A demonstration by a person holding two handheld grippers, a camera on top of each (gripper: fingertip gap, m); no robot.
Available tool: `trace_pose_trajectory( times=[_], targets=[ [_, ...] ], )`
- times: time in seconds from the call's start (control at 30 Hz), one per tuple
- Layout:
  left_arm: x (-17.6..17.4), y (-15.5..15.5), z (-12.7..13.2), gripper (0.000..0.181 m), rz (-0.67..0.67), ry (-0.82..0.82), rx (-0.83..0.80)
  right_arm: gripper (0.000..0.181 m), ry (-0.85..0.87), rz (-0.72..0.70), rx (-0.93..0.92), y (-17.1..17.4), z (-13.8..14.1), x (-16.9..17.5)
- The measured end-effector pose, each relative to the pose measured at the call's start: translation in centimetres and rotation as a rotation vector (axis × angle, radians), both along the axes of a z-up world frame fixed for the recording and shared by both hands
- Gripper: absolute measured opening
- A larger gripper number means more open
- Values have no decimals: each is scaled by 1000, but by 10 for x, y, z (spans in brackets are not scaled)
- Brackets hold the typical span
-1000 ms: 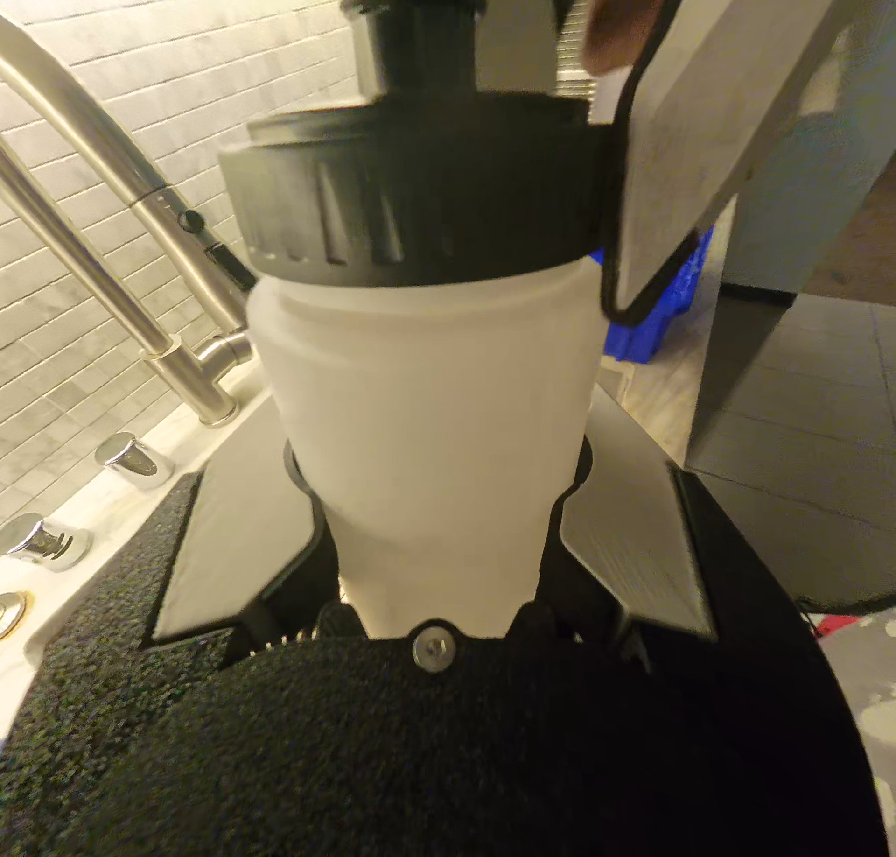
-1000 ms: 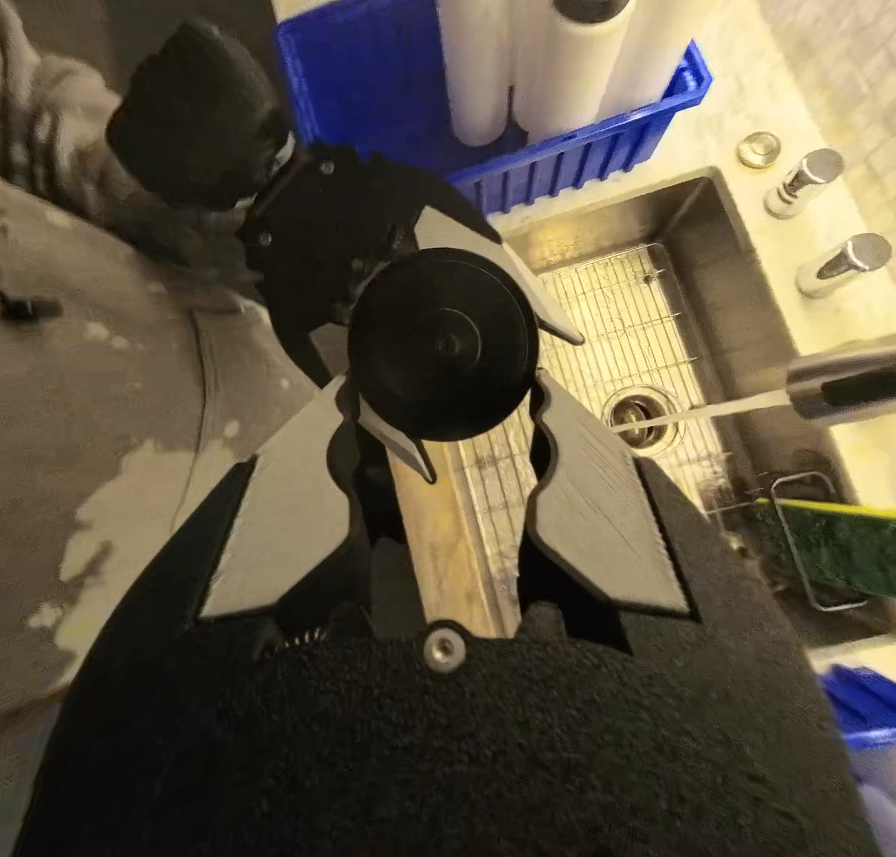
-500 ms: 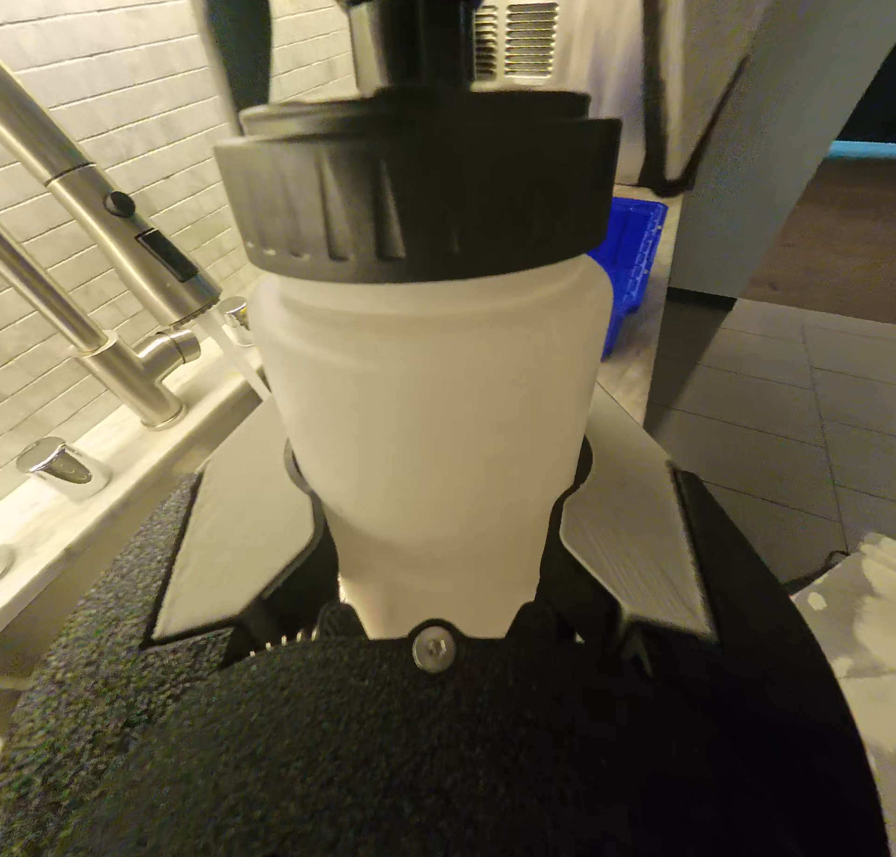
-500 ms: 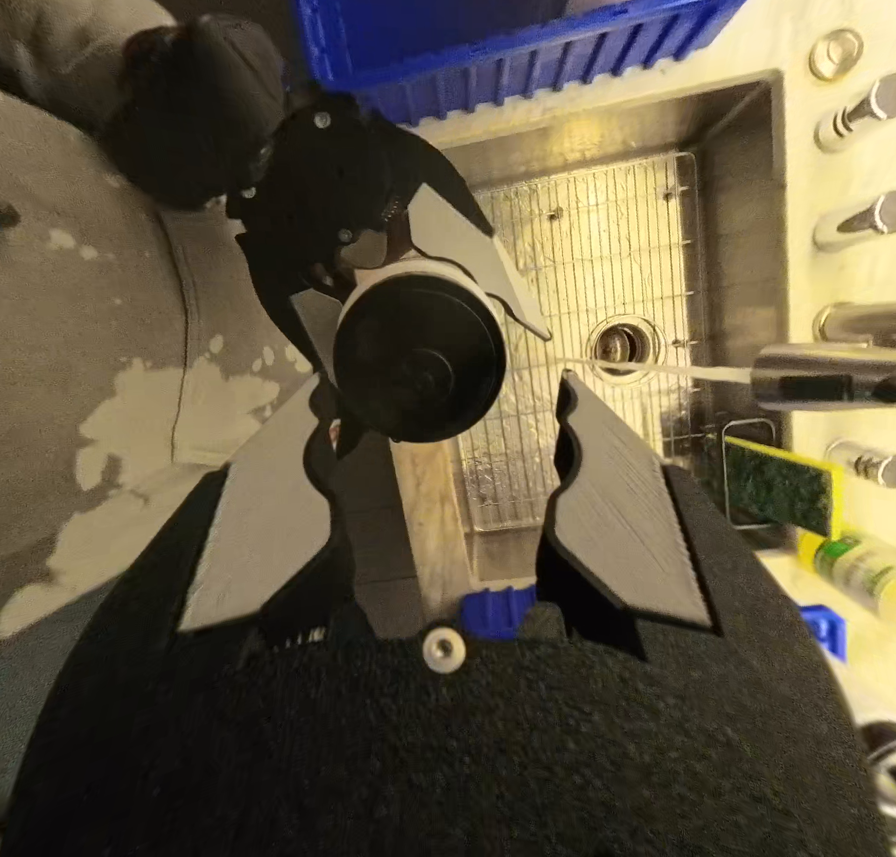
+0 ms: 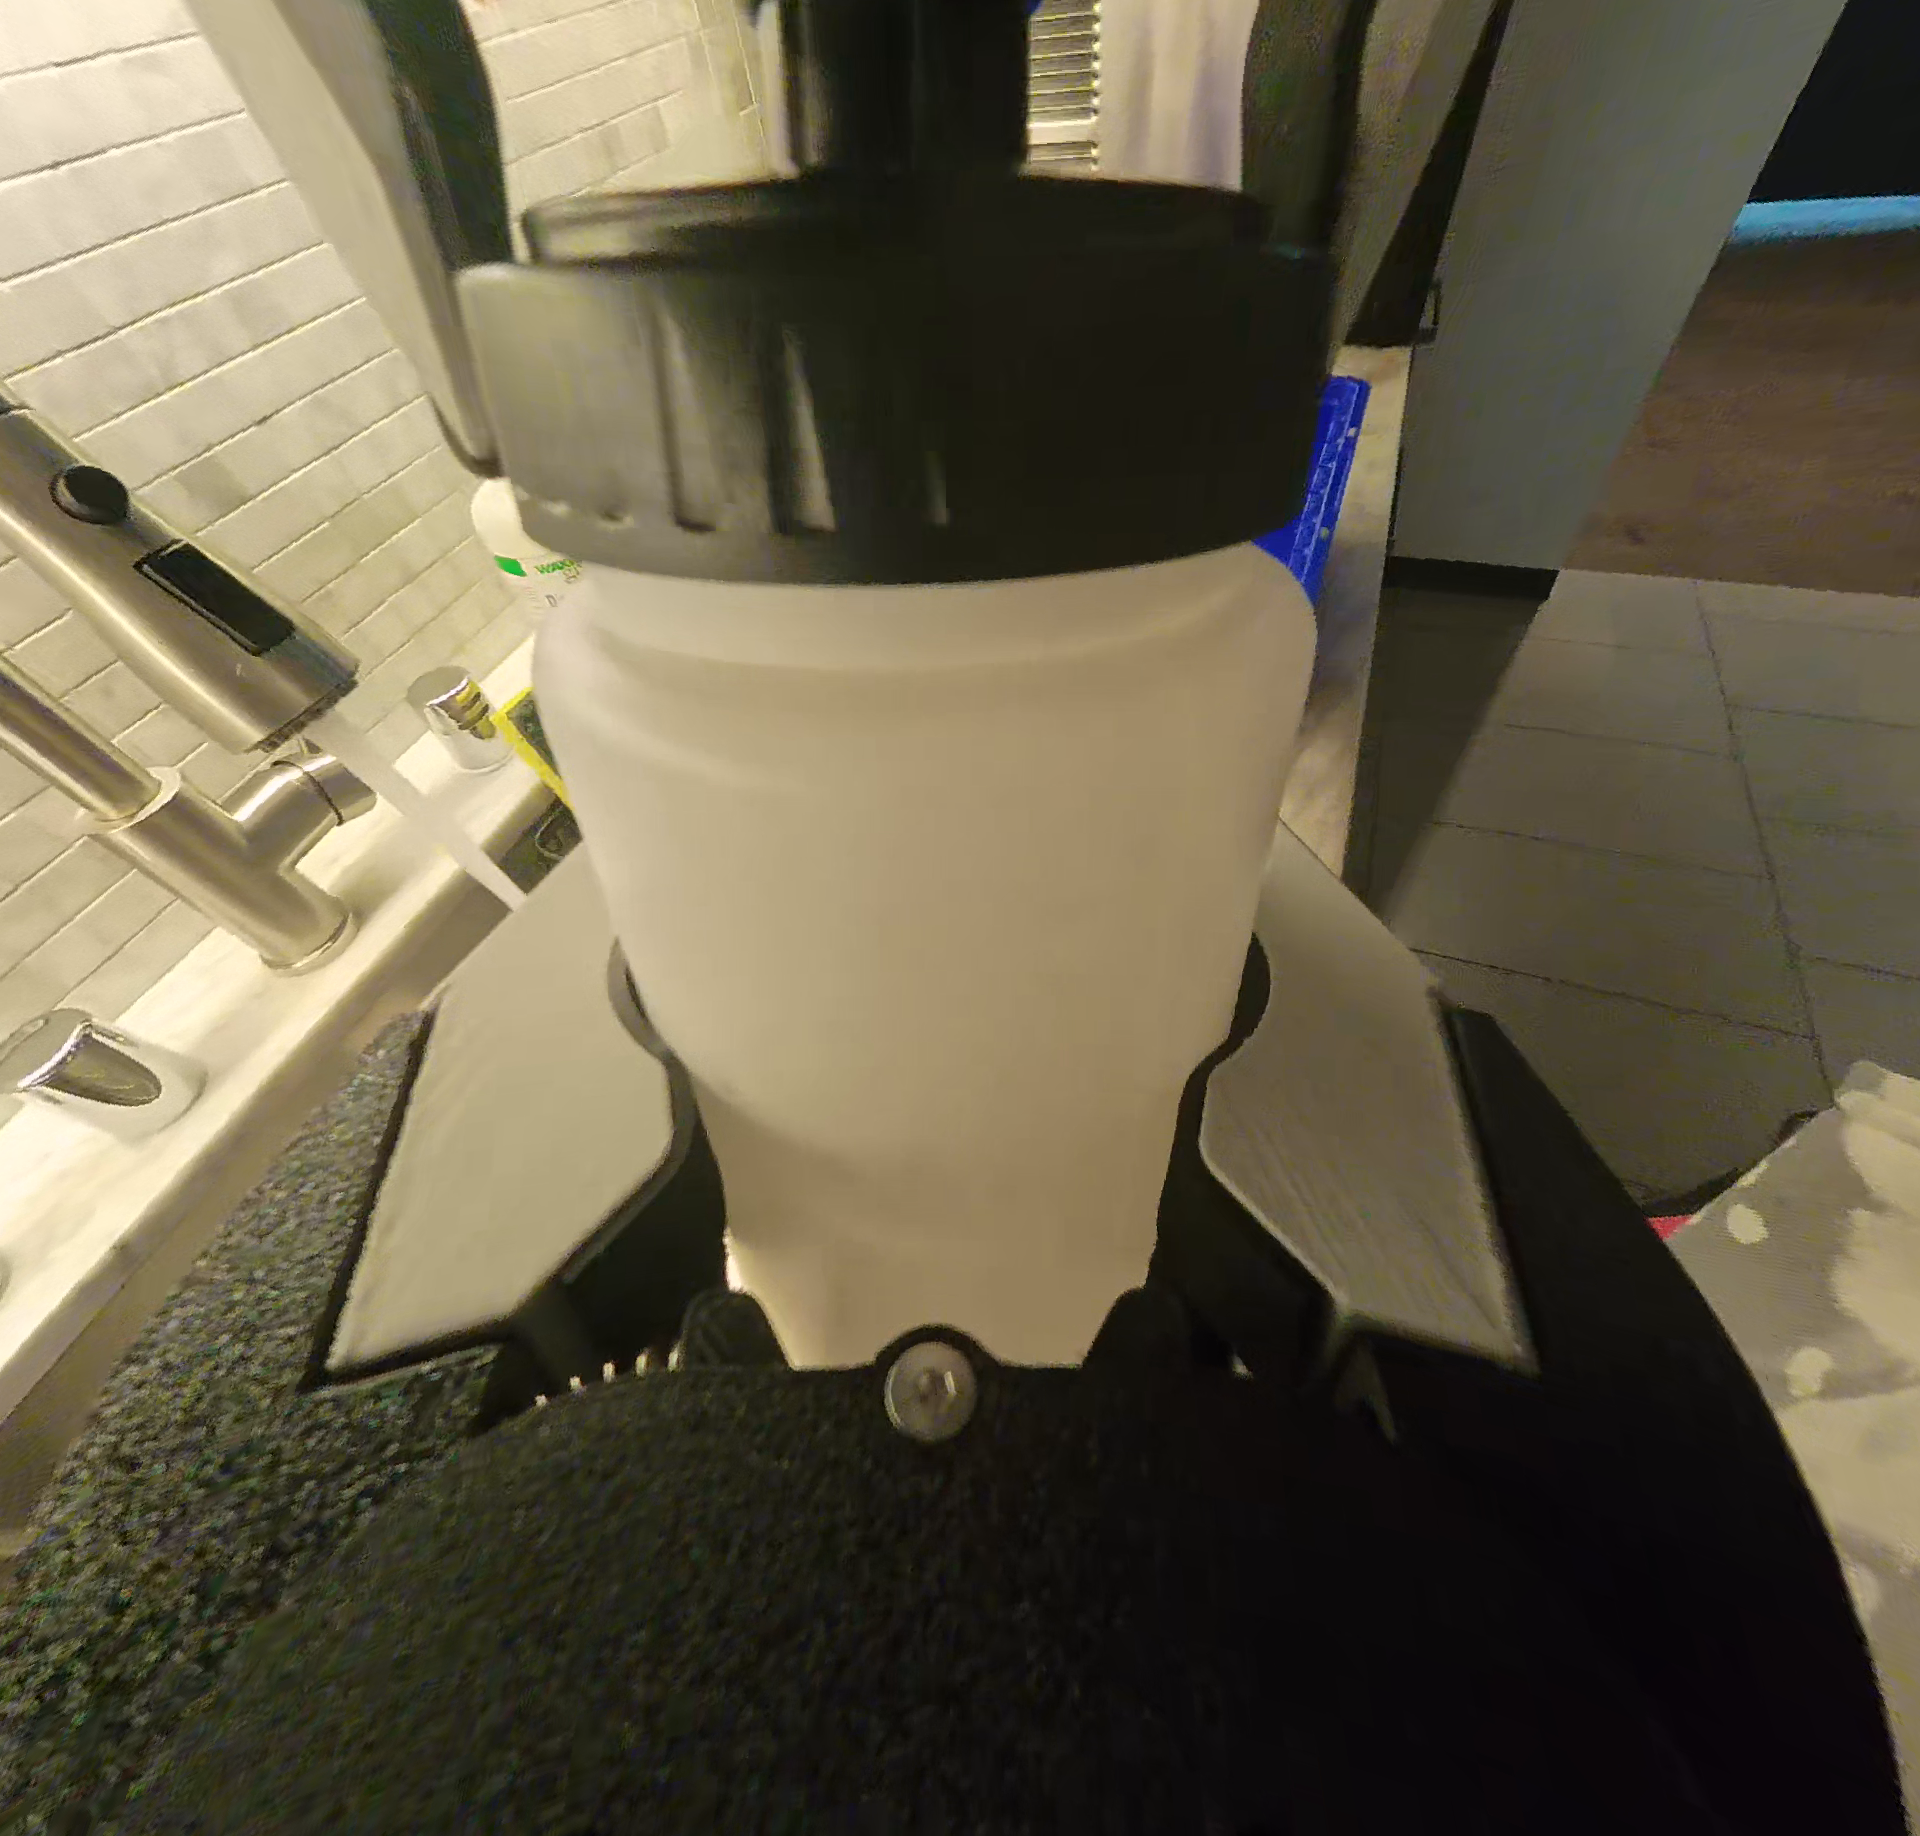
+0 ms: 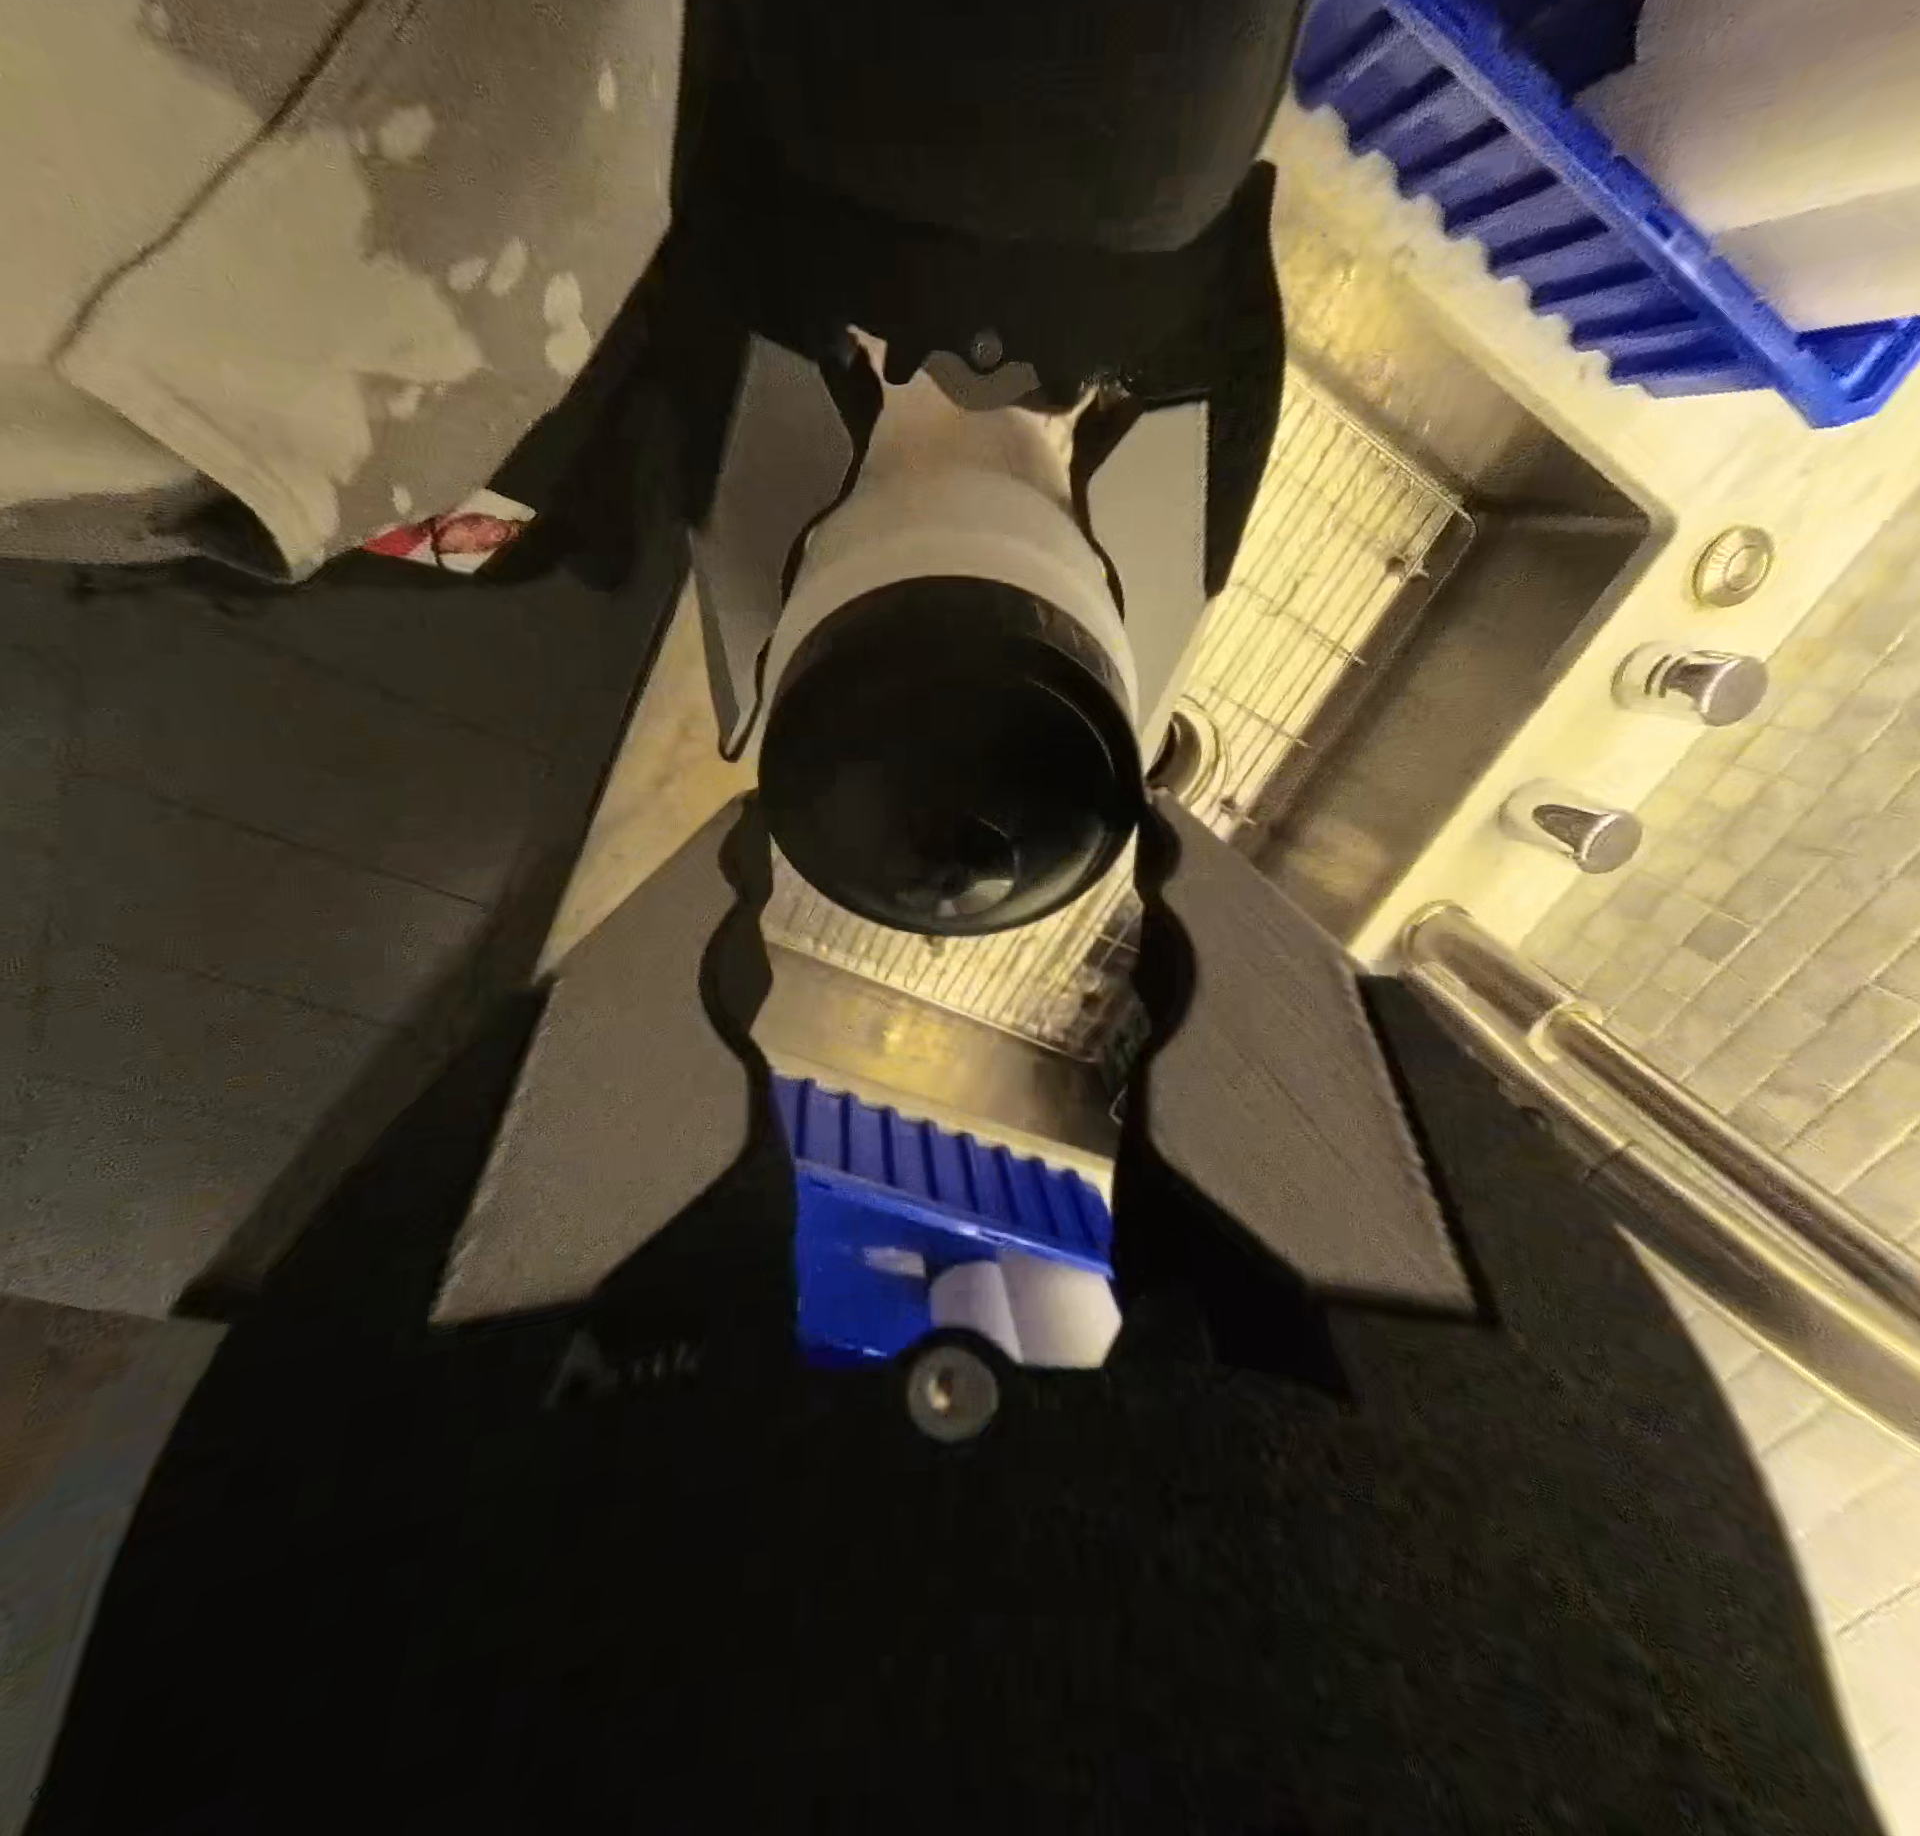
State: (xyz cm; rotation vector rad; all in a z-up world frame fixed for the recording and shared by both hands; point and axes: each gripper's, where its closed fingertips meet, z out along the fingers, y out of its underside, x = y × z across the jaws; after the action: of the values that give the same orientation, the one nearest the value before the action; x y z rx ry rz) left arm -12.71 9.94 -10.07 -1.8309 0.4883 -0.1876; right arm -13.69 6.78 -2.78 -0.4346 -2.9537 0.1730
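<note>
My left gripper [image 5: 935, 955] is shut on the body of a white translucent bottle [image 5: 925, 830] and holds it upright. The bottle has a wide black screw cap [image 5: 894, 404] with a black spout. In the right wrist view I look down on the cap [image 6: 945, 799] from above. My right gripper [image 6: 951, 820] has its two grey fingers [image 6: 623, 1059] against opposite sides of the cap. In the left wrist view those fingers [image 5: 395, 228] flank the cap. The left gripper also shows beneath the bottle in the right wrist view [image 6: 966, 176].
A steel faucet [image 5: 177, 581] runs water [image 5: 416, 810] into a steel sink [image 6: 1538, 498] with a wire grid. A blue bin [image 6: 1507, 155] of white bottles stands beside the sink; another blue bin [image 6: 935, 1173] lies nearer. Chrome knobs [image 6: 1694, 685], a tiled wall, a person's grey clothing [image 6: 260, 280].
My right gripper was around the cap, opened and drew off, then swung round and closed on the cap from a new angle. The left gripper kept its hold on the bottle.
</note>
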Motion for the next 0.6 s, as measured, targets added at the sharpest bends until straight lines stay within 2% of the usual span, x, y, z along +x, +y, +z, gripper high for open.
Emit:
trace_pose_trajectory(
  times=[0.07,0.13,0.2,0.27,0.33,0.4,0.43,0.53,0.6],
  targets=[
    [1,0,0,106,-1,-15,-1,71,18,-83,-3,1,2,-2],
    [-2,-1,4,105,6,-46,6,87,16,-271,-140,-5,10,-8],
    [-5,-1,5,106,18,-38,12,93,-9,-450,-298,-11,19,-11],
    [-7,-1,6,105,26,-41,14,92,-21,-595,-348,-7,18,-14],
    [-8,-1,6,106,29,-37,13,89,-33,-670,-361,-6,13,-14],
    [-8,0,6,106,29,-35,14,75,-54,-745,-381,-7,10,-15],
    [-8,0,6,105,28,-38,14,70,-70,-767,-378,-7,7,-14],
    [-7,0,5,106,20,-32,10,69,-98,-751,-354,-8,5,-12],
    [-3,-2,5,105,-2,-34,11,69,-99,-637,-308,-10,5,-8]
  ],
)
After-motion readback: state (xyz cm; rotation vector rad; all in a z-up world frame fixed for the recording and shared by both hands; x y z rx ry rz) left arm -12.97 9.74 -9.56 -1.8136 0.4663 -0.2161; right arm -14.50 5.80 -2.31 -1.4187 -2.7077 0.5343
